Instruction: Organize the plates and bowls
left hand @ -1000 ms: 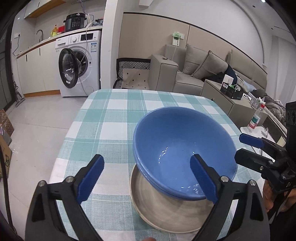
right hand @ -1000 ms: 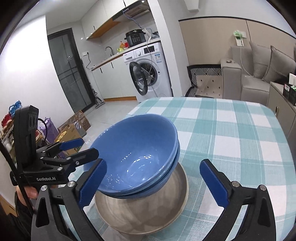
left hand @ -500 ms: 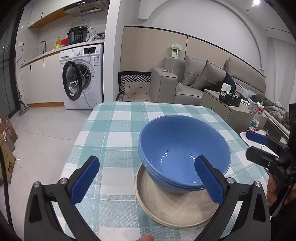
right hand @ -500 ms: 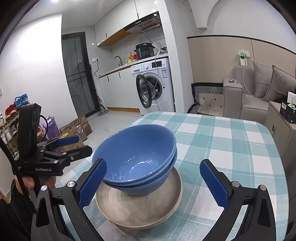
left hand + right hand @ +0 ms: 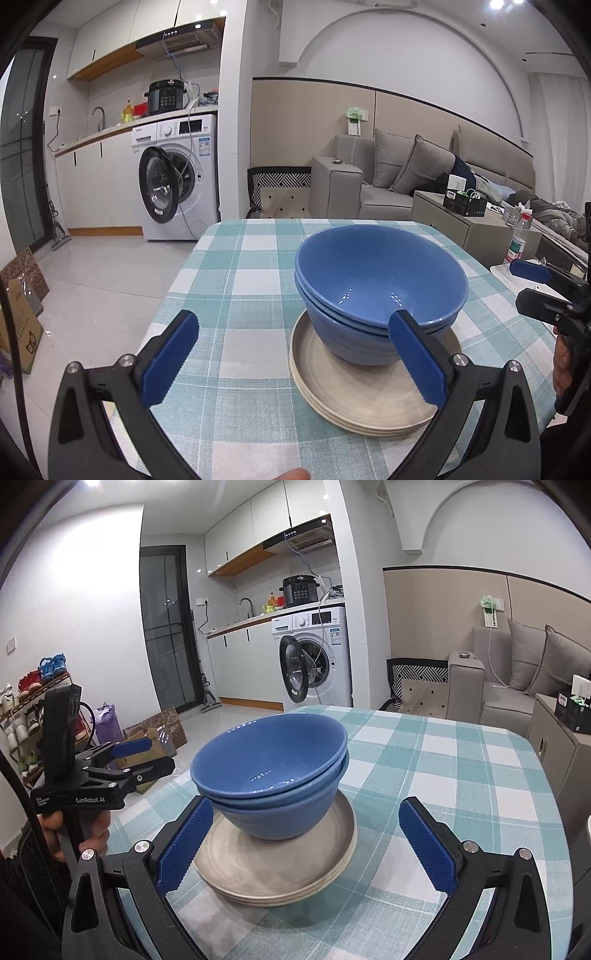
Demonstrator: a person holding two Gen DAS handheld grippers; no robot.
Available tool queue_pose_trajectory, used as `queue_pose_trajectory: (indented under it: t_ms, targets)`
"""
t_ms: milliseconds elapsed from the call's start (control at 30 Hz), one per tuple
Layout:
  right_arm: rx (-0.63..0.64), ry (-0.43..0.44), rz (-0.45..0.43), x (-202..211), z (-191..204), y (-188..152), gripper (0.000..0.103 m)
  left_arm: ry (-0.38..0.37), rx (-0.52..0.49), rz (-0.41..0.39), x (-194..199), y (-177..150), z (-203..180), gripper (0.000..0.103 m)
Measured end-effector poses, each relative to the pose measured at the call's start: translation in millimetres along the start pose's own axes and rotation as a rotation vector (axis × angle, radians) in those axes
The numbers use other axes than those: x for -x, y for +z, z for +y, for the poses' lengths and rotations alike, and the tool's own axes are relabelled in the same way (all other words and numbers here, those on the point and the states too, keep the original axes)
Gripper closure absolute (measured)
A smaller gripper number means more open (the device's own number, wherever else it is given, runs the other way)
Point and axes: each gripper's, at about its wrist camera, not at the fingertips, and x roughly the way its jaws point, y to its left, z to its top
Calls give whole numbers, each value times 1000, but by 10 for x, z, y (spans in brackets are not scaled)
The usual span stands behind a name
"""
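Both grippers' jaws spread, empty. Blue bowls [image 5: 380, 291] nested on plate stack [image 5: 354, 395] near the surface's front edge, ahead between left gripper [image 5: 295, 363] and right gripper [image 5: 306, 843]; neither nearer.

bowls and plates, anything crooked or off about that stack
Slightly. The blue bowls are nested but sit off-centre on the beige plates, toward the stack's far side, and the top bowl's rim tilts a little rather than lying level. Nothing is spilled or chipped. Both grippers are open and clear of the stack.
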Motion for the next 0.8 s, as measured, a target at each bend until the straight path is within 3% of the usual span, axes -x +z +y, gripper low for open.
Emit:
queue_pose_trajectory:
  t_ms: [500,800]
  targets:
    - [-11,-33,-33,98,-5,-332,1,41,-59,-57,83,-251,-116,0]
    - [-17,-32,-66,210,-46,-470,1,41,-12,-62,45,-368,-69,0]
